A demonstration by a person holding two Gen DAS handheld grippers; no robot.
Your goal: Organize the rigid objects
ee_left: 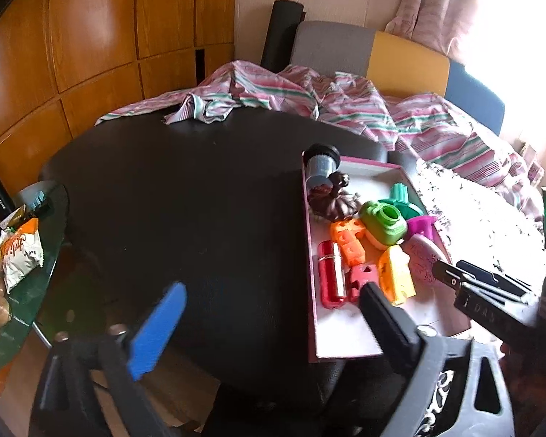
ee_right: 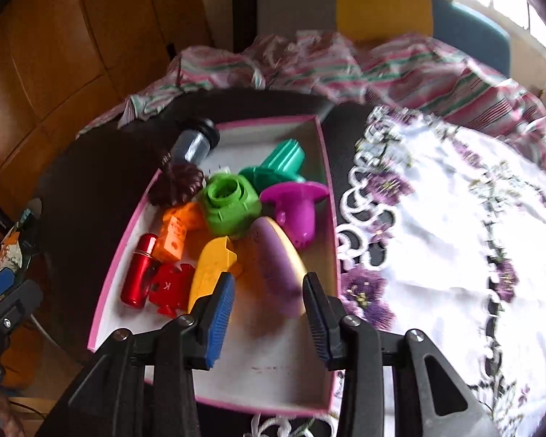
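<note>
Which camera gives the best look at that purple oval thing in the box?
The right wrist view: the purple oval thing lies large between the open right tongs. The left wrist view shows it small, part hidden by those tongs.

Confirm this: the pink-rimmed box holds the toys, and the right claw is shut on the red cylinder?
Not quite. In the right wrist view, the right claw is open, around the purple oval piece; the red cylinder lies untouched in the pink-rimmed box.

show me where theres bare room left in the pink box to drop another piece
The near end of the pink box, between the right claw and its front wall, is bare. The far half is crowded around the green piece. The black table left of it is also bare.
</note>
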